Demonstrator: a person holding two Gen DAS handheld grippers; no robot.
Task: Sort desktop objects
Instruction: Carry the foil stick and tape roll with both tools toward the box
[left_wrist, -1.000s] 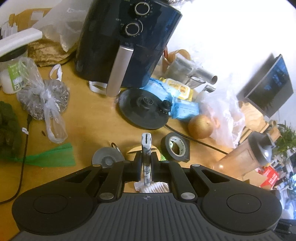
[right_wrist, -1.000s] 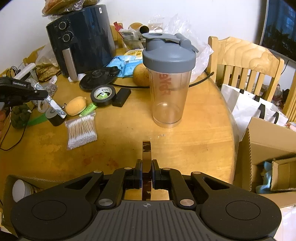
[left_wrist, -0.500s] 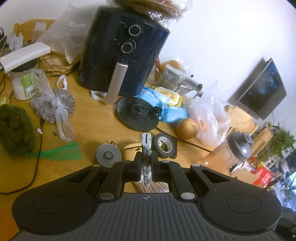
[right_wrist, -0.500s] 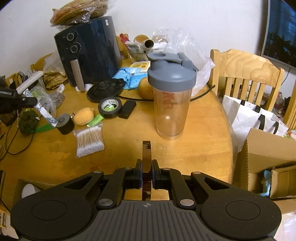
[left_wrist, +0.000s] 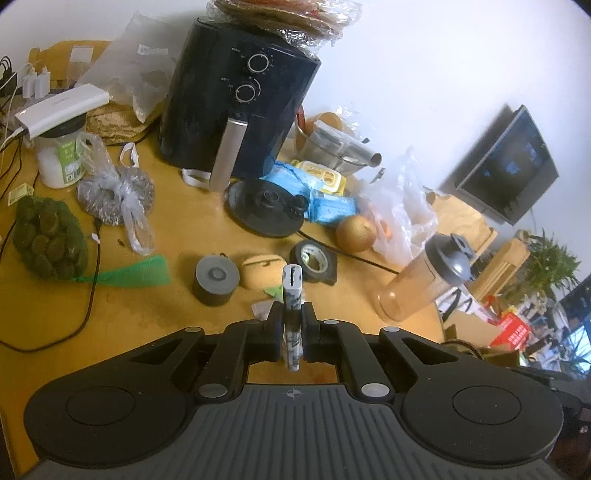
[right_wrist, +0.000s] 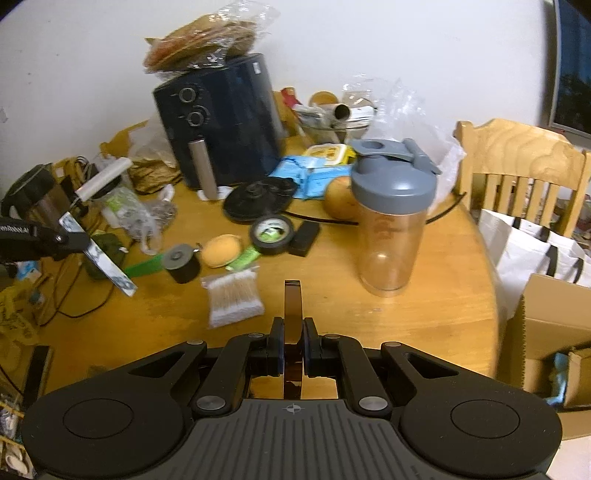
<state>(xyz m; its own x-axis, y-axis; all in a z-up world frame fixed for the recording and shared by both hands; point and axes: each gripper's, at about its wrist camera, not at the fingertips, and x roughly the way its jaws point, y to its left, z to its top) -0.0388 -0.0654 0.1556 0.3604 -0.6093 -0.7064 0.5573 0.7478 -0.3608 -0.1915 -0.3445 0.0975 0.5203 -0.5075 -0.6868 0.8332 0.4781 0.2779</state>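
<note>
My left gripper (left_wrist: 291, 325) is shut on a flat white patterned stick (left_wrist: 291, 295), held above the wooden table (left_wrist: 110, 325). It shows at the far left of the right wrist view (right_wrist: 79, 243), with the stick (right_wrist: 107, 264) pointing down. My right gripper (right_wrist: 291, 345) is shut on a thin brown strip (right_wrist: 292, 314), held above the table (right_wrist: 369, 325). On the table lie a pack of cotton swabs (right_wrist: 232, 299), a grey-capped black cylinder (right_wrist: 181, 262), a yellow sponge (right_wrist: 221, 250), a black tape roll (right_wrist: 272, 233) and a clear shaker bottle (right_wrist: 391, 221).
A black air fryer (right_wrist: 221, 136) stands at the back, with a black round base (right_wrist: 258, 199), blue packets (right_wrist: 314, 173) and an onion (right_wrist: 340, 199) near it. Bags and a jar (left_wrist: 59, 158) lie left. A wooden chair (right_wrist: 517, 166), white bag (right_wrist: 532, 243) and cardboard box (right_wrist: 554, 332) stand right.
Both grippers have risen and pulled back from the table, each still shut on its item. More of the table now shows in both views.
</note>
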